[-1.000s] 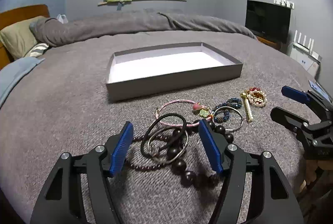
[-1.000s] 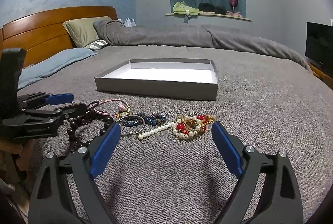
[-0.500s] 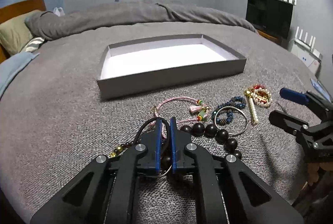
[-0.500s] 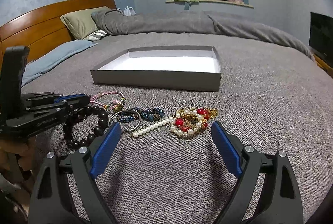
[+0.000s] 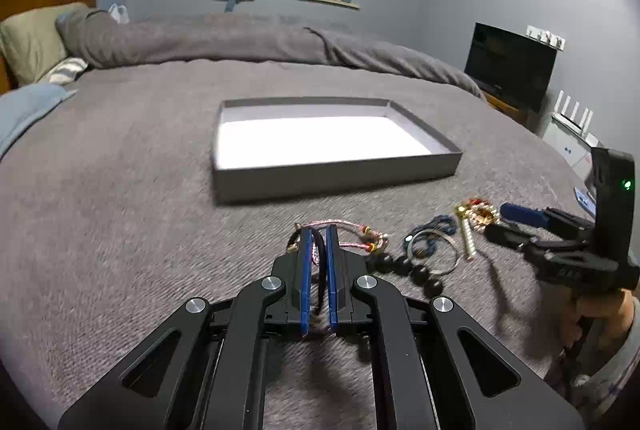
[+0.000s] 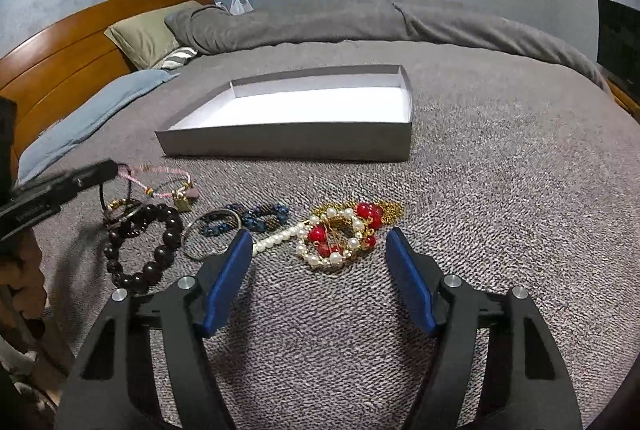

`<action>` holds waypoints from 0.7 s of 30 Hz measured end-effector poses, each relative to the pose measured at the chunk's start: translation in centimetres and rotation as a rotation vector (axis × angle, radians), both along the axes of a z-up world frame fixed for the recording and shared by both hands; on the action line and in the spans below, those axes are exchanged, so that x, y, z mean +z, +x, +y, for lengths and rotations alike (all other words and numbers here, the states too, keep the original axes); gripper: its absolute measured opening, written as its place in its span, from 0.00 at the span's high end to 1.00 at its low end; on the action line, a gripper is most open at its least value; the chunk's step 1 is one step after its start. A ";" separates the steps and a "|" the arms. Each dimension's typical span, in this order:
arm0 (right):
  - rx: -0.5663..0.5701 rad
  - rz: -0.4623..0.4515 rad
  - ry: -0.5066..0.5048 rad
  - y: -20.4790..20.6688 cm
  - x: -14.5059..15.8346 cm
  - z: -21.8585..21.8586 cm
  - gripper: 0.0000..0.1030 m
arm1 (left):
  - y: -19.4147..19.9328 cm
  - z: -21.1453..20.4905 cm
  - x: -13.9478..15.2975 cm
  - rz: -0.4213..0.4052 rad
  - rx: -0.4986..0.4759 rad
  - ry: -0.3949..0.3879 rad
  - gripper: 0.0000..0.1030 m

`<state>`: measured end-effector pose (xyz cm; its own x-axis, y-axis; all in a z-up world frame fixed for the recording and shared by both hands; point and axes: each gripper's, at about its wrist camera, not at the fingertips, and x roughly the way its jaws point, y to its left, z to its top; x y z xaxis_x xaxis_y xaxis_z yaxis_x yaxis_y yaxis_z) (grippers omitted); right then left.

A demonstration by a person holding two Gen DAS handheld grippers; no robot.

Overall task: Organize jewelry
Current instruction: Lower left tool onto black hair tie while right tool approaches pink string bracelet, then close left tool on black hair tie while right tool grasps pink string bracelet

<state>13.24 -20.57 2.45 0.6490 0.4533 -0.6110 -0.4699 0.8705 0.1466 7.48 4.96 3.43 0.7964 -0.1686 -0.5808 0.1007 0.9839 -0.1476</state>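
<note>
L claw (image 5: pixel 316 242) pinches black hair tie (image 5: pixel 319 250), near side of bed (image 5: pixel 120 210). R claw (image 6: pixel 320 262) spread, near pearl-red piece (image 6: pixel 340 234). Step: pickup. Next: lift, carry to far gray tray (image 5: pixel 336 182).

Left claw (image 5: pixel 319 242) pinches a black hair tie (image 5: pixel 319 250) before the gray tray (image 5: pixel 336 180)

The left gripper (image 5: pixel 319 242) hides most of the black band (image 5: pixel 319 270) between its pads. Motion smears the box's (image 5: pixel 336 178) near wall. The TV (image 6: pixel 618 42) is cut by the frame edge.
</note>
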 end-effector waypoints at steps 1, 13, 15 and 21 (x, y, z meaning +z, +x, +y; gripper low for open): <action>0.001 -0.003 0.004 -0.1 0.1 0.1 0.33 | -0.1 0.2 -0.2 0.002 0.001 0.001 0.93; 0.188 -0.021 0.005 -0.7 1.5 6.8 0.33 | -0.5 0.6 -0.1 0.002 -0.041 -0.049 0.92; 0.229 -0.018 -0.012 -0.7 1.3 8.6 0.33 | -0.6 0.6 -0.2 0.003 -0.040 -0.045 0.92; 0.329 0.011 -0.054 -0.7 0.4 12.6 0.45 | -0.7 0.9 0.0 -0.005 -0.038 -0.034 0.92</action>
<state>12.51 -7.95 2.90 0.4667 0.6038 -0.6462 -0.7254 0.6793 0.1108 6.82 5.87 3.42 0.7919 -0.2181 -0.5703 0.1384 0.9738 -0.1802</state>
